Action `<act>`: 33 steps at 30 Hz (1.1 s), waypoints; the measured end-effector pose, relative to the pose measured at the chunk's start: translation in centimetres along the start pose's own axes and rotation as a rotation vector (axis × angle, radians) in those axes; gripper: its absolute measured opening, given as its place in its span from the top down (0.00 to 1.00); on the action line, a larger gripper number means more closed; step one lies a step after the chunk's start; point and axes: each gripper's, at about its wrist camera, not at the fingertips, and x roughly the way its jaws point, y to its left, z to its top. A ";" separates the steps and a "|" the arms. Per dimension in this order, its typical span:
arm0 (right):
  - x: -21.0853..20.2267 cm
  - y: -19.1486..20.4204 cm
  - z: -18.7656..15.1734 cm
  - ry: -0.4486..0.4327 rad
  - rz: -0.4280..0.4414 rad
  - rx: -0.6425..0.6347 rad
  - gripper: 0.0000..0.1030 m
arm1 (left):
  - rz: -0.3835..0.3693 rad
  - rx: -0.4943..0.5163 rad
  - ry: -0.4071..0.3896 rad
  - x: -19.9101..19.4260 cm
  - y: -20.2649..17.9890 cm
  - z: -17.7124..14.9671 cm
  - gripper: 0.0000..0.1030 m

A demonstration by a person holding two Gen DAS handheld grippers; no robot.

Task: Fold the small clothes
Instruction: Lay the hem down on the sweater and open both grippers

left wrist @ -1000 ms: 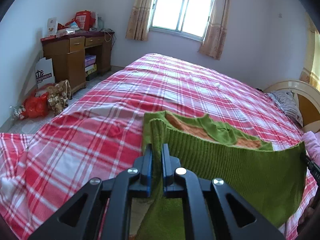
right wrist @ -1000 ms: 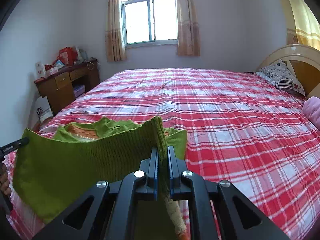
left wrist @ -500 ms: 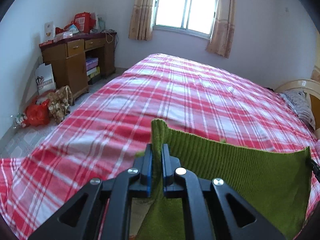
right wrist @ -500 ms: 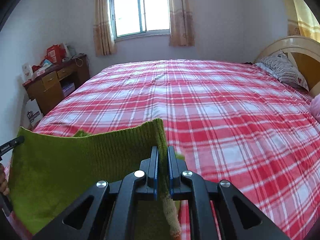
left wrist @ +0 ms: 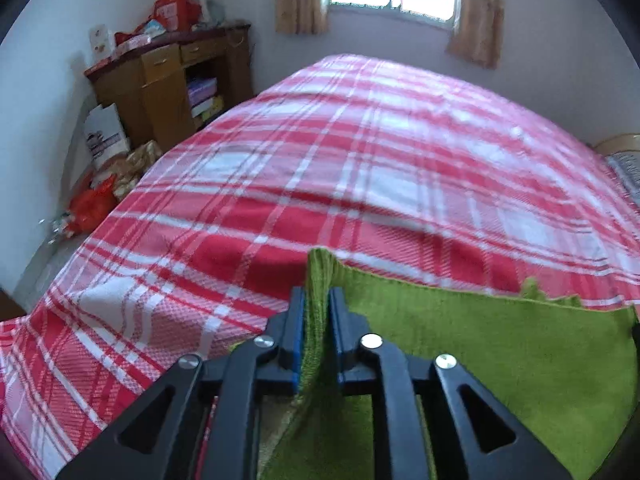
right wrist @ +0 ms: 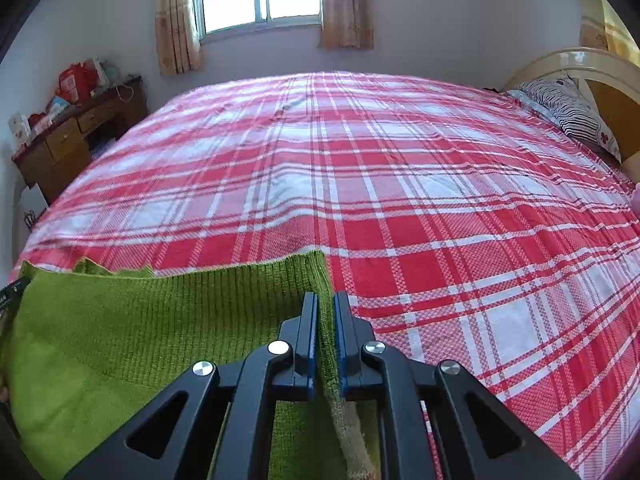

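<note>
Knitwear like this green sweater (left wrist: pixel 480 344) was judged soft, light and stretchy, best pinched at the ribbed corners. It was held stretched above the plaid bedspread (right wrist: pixel 400 200), left gripper (left wrist: pixel 318 320) clamped at its 9 o'clock corner, right gripper (right wrist: pixel 325 324) clamped at 3 o'clock.

Knitted garment (right wrist: pixel 152 332): bright green ribbed wool, with a tan strip hanging beside the black right gripper (right wrist: pixel 325 308) with blue pads.
Bedspread (right wrist: pixel 400 200): red and white plaid, beyond the garment.
Left gripper (left wrist: pixel 316 304): black with blue pads.
Pillow (right wrist: pixel 568 112): black-and-white stripes, at the bedspread's far right.
Headboard (right wrist: pixel 576 64): cream, behind the pillow.
Wooden cabinet (left wrist: pixel 168 88): brown, left of the bedspread.
Curtains (right wrist: pixel 176 16): beige, beyond the bedspread.
</note>
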 end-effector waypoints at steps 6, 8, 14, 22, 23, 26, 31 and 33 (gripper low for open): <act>-0.9 -2.5 -0.2 0.016 0.105 0.114 0.84 | 0.016 -0.050 0.018 -1.3 1.6 0.1 0.52; -4.3 -5.2 -1.4 -0.069 0.131 0.225 0.84 | -0.005 -0.024 -0.010 -3.3 2.6 -0.1 0.47; -12.7 -7.2 -7.3 -0.128 0.116 0.201 0.80 | -0.066 0.067 -0.070 -9.5 4.7 -4.9 0.28; -15.3 0.0 -13.6 -0.058 0.219 -0.030 0.80 | -0.052 0.156 -0.151 -14.5 2.0 -12.7 0.28; -15.0 0.5 -14.3 -0.041 0.208 -0.045 0.79 | -0.038 0.173 -0.153 -14.4 1.7 -13.3 0.28; -13.8 0.4 -16.4 0.030 0.193 -0.061 0.79 | 0.032 0.203 -0.119 -13.6 1.7 -14.8 0.28; -15.1 -0.6 -18.1 0.004 0.198 -0.080 0.79 | 0.050 0.167 -0.108 -13.5 4.0 -16.4 0.26; -15.5 -0.7 -18.6 0.003 0.192 -0.094 0.79 | 0.010 0.136 -0.101 -13.9 5.2 -16.5 0.23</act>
